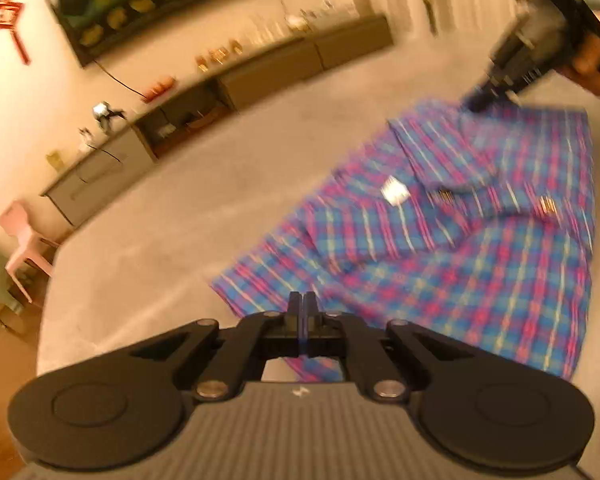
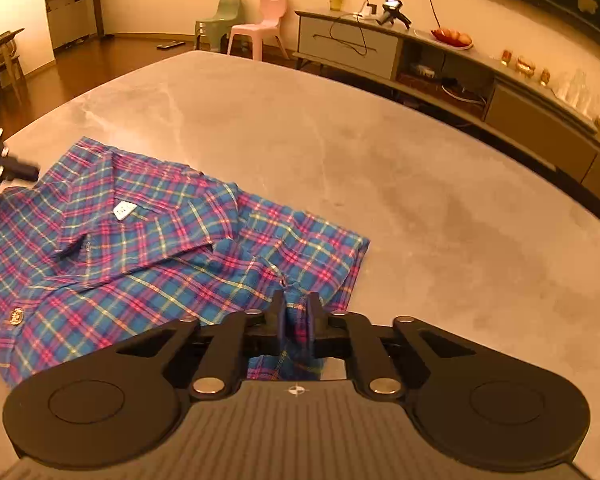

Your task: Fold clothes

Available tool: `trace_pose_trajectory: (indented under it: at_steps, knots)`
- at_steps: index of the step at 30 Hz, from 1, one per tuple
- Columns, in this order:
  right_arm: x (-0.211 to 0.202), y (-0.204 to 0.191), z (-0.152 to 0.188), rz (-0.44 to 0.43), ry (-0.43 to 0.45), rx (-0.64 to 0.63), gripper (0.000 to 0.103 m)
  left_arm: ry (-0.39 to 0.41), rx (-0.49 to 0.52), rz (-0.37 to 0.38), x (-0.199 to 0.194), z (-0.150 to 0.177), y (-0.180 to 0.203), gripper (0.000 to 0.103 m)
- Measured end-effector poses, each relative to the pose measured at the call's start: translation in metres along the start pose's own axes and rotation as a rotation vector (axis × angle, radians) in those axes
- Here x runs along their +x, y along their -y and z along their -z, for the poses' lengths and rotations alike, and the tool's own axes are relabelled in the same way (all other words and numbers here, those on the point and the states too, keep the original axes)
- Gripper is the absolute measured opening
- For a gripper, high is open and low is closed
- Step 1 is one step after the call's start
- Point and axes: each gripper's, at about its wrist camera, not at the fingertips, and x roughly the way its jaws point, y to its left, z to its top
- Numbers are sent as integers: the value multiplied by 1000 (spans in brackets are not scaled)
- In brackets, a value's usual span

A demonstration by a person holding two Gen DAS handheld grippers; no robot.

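A blue and pink plaid shirt (image 2: 132,248) lies collar-up on the grey table (image 2: 380,152), with a white neck label (image 2: 123,211). My right gripper (image 2: 296,312) is shut on a bunched fold of the shirt's sleeve edge near me. In the left wrist view the shirt (image 1: 460,248) is blurred; my left gripper (image 1: 303,308) has its jaws closed together at the shirt's near edge, and fabric shows under them. The right gripper (image 1: 480,100) also shows there at the shirt's far side. The left gripper shows at the left edge of the right wrist view (image 2: 4,168).
A long low sideboard (image 2: 440,64) with cups, a fruit plate and a camera stands beyond the table. A pink chair (image 2: 266,24) and a green chair (image 2: 220,20) stand on the wooden floor. A dark painting (image 1: 160,0) hangs on the wall.
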Motion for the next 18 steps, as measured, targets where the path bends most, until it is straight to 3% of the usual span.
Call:
trace_pose_trajectory:
  at_steps: [5,7,8,9,10,12,14,18]
  knots:
    - [-5,8,-1,21,-34,16,8,10,-44,-34,20,-14,-10,0]
    - [-3,12,2,5,-30,48,10,11,-58,2,28,-18,-12,2]
    - [-5,14,-1,-13,-4,74,14,13,-71,47,31,-20,-14,4]
    - [-8,15,-5,-31,24,100,26,12,-83,91,34,-22,-16,10]
    - [-10,17,-8,-49,52,127,45,7,-94,134,38,-23,-19,10]
    - [-10,14,-22,-101,102,140,60,-8,-124,190,49,-25,-25,12]
    - [1,8,-38,-147,104,118,60,-26,-158,229,60,-26,-31,13]
    - [50,-10,-61,-214,-21,49,60,-67,-241,262,77,-23,-47,20]
